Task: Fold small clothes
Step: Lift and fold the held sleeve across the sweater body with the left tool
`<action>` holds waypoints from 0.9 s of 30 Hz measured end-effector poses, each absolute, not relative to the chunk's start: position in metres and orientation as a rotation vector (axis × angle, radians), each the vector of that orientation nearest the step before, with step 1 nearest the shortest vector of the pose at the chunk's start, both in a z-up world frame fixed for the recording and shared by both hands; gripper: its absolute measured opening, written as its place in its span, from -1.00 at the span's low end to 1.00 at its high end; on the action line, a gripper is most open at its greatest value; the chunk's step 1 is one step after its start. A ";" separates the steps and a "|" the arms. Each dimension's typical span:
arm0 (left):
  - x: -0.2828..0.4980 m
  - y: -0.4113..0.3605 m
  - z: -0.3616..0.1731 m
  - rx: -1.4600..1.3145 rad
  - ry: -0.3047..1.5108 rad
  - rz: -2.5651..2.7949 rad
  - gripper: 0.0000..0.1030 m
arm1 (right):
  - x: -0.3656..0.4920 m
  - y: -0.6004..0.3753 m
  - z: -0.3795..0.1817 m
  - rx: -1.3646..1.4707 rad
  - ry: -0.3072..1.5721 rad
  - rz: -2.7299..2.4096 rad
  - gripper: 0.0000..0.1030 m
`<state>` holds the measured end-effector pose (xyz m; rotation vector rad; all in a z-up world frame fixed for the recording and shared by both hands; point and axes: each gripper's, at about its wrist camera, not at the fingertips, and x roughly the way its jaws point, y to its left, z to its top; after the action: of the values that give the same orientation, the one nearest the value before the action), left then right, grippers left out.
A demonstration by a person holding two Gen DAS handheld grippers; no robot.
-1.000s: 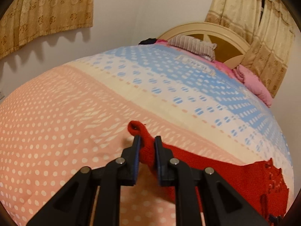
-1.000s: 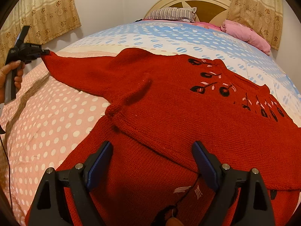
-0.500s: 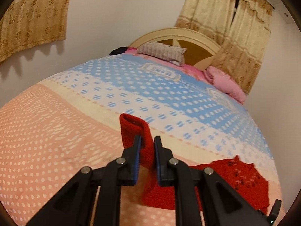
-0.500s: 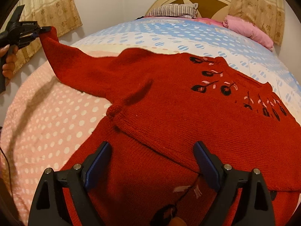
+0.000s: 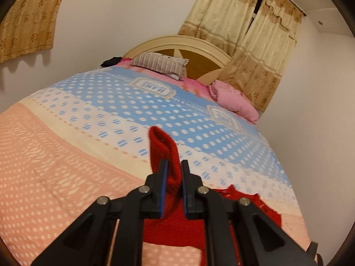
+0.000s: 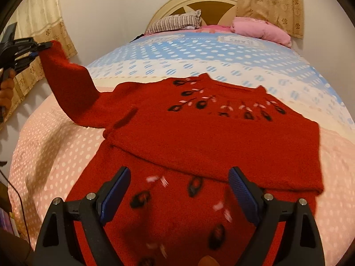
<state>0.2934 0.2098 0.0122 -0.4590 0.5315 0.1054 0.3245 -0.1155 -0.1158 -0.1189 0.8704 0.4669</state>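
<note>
Item: left hand-held gripper (image 5: 172,173), clamped on the cuff of the sweater's sleeve (image 6: 66,75), which I hold raised off the bed (image 6: 55,155). Right hand-held gripper (image 6: 179,190): jaws wide, empty, over the red sweater (image 6: 210,133) spread on the bed. Step: sleeve fold. Next: carry the cuff across the body and release.

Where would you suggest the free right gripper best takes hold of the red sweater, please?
Probably the sweater's near folded edge, taken from the front with the open right gripper. It forms a raised lip lying across just beyond the pads, while the left gripper holds the sleeve cuff.
</note>
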 end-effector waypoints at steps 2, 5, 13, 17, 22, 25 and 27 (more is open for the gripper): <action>0.296 0.201 0.017 -0.466 0.524 0.086 -0.77 | 0.315 -0.128 -0.114 -0.127 0.864 0.450 0.75; 0.304 0.179 0.023 -0.485 0.522 0.032 -0.77 | 0.303 -0.148 -0.112 -0.112 0.857 0.434 0.75; 0.324 0.090 0.032 -0.477 0.533 -0.125 -0.77 | 0.276 -0.179 -0.119 -0.072 0.845 0.407 0.75; 0.331 0.035 0.026 -0.454 0.548 -0.200 -0.77 | 0.268 -0.192 -0.124 -0.052 0.838 0.392 0.75; 0.332 -0.041 -0.001 -0.339 0.573 -0.248 -0.77 | 0.261 -0.206 -0.133 -0.030 0.821 0.377 0.75; 0.333 -0.094 -0.029 -0.205 0.594 -0.254 -0.77 | 0.259 -0.212 -0.143 -0.008 0.828 0.368 0.75; 0.336 -0.119 -0.047 -0.152 0.621 -0.270 -0.77 | 0.258 -0.217 -0.150 0.005 0.838 0.361 0.75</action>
<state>0.3362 -0.1188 -0.0470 -0.1524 0.6205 -0.2704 0.2576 -0.2173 -0.1496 0.0049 0.8379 0.3606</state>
